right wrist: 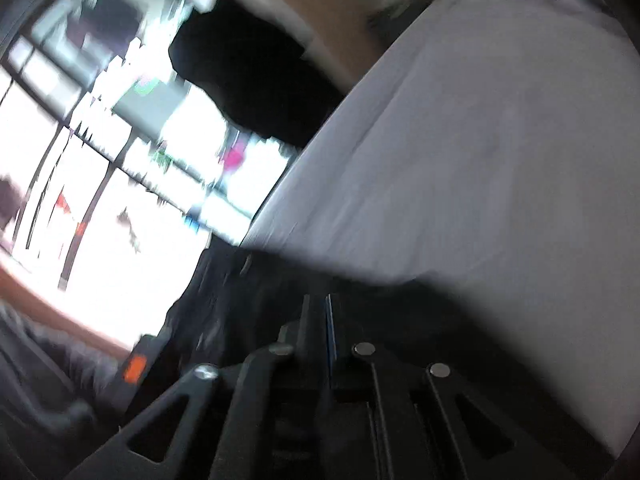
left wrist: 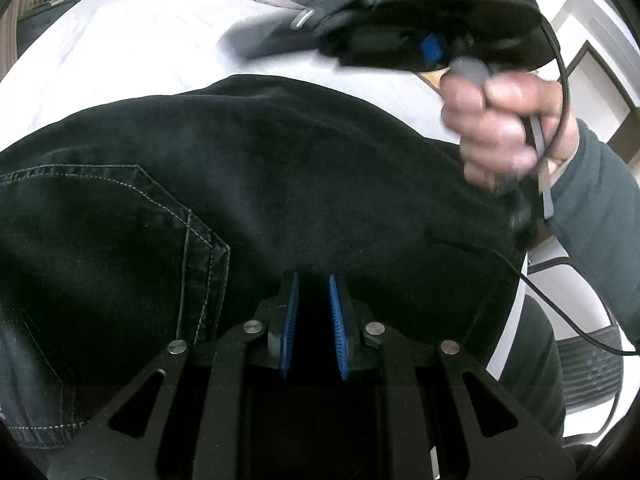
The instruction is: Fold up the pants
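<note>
1. Left tongs: the blue pads stand a narrow gap apart, with dark cloth of the black pants right at their tips. Whether they pinch the cloth I cannot tell.
2. The pants lie spread on the white bed, reaching ahead of and to both sides of the left tongs. A stitched pocket sits to their left.
3. Right and ahead of the left tongs, a hand in a grey sleeve holds the right tongs' body above the pants' far edge.
4. Right tongs: in the blurred right wrist view they are pressed together, dark cloth at their tips, white bed beyond. Whether cloth is caught I cannot tell.
</note>
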